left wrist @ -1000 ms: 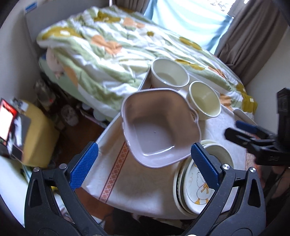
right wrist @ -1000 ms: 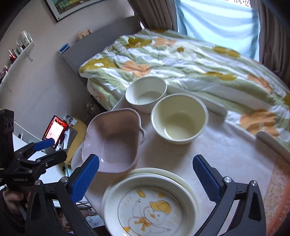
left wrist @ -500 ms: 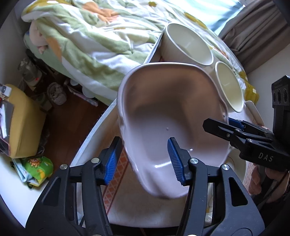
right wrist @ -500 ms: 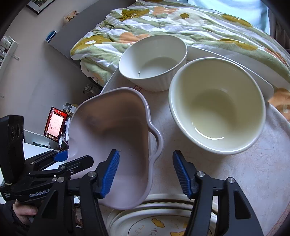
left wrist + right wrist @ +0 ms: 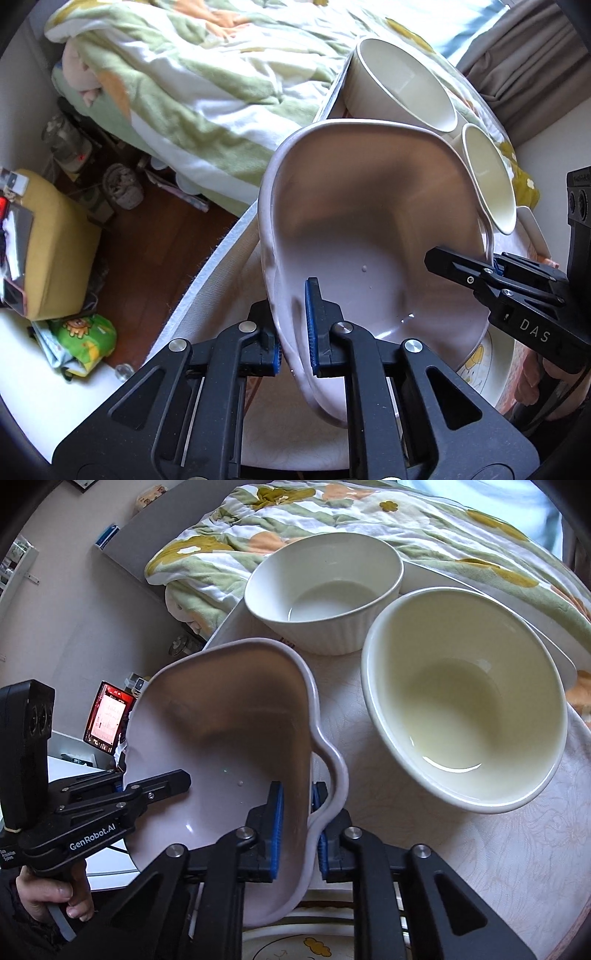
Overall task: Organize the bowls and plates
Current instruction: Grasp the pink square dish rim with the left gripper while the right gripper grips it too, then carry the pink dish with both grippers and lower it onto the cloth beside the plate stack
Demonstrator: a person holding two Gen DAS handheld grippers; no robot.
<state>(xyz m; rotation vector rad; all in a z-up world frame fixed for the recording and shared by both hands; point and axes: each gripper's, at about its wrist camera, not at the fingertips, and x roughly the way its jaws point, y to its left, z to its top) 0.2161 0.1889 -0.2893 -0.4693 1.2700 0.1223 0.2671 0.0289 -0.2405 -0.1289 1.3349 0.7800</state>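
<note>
Now both sets of fingers, left gripper (image 5: 295,328) and right gripper (image 5: 297,830), clamp opposite walls of the pink dish (image 5: 369,229).

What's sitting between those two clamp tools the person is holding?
The pinkish square dish: the left tool pinches one wall and the right tool the opposite wall, both having just closed. Each wrist view shows the dish spanning the gap to the other tool.
</note>
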